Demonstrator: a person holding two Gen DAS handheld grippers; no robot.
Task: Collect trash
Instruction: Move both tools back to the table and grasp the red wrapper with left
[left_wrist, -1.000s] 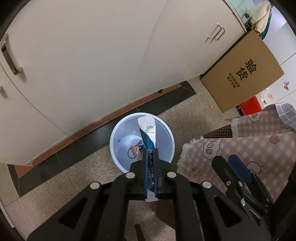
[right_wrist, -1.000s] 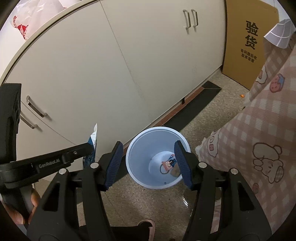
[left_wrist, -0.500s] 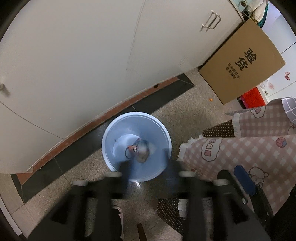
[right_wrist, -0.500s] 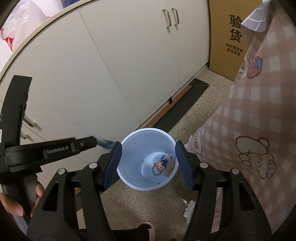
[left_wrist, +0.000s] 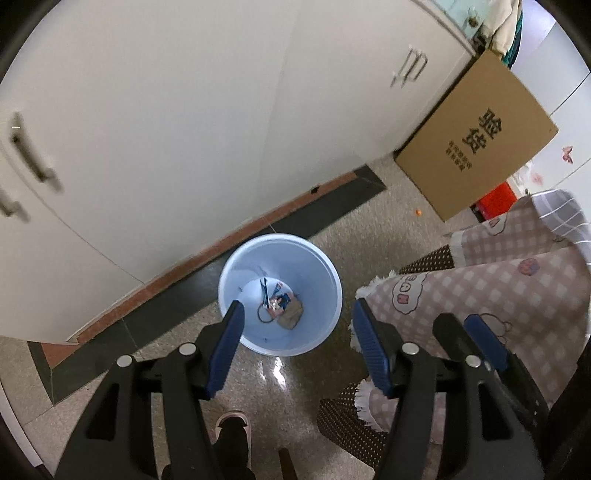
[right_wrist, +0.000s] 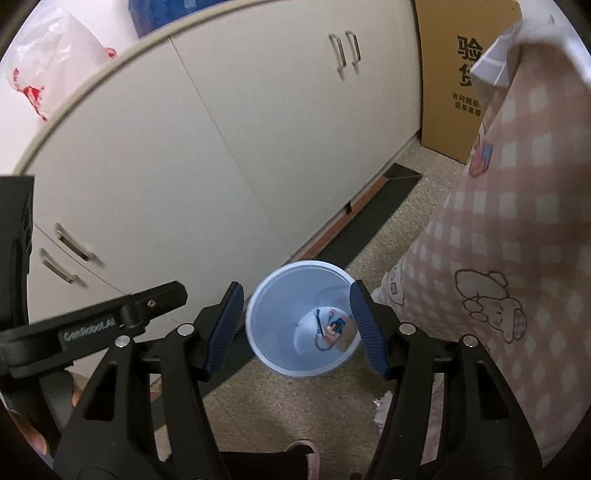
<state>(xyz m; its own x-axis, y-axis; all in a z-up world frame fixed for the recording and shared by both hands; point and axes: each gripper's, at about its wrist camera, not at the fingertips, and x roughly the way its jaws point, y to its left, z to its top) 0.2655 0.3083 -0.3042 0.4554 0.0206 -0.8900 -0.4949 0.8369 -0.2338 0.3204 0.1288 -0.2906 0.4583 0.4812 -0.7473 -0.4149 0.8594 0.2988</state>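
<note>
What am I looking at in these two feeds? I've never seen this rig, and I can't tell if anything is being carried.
No robot arm here: a person carries a two-finger tool in each hand, each with a fisheye camera looking along its fingers. In the left wrist view the black prongs with blue pads are the left hand-held gripper; the right wrist view shows the right hand-held gripper. Both point down at a light blue bin on the speckled floor, in front of white cabinets. A few scraps of trash lie at the bin's bottom. A cardboard box leans nearby, and a pink checked cloth hangs at the right. Both tools stand open and carry nothing.
</note>
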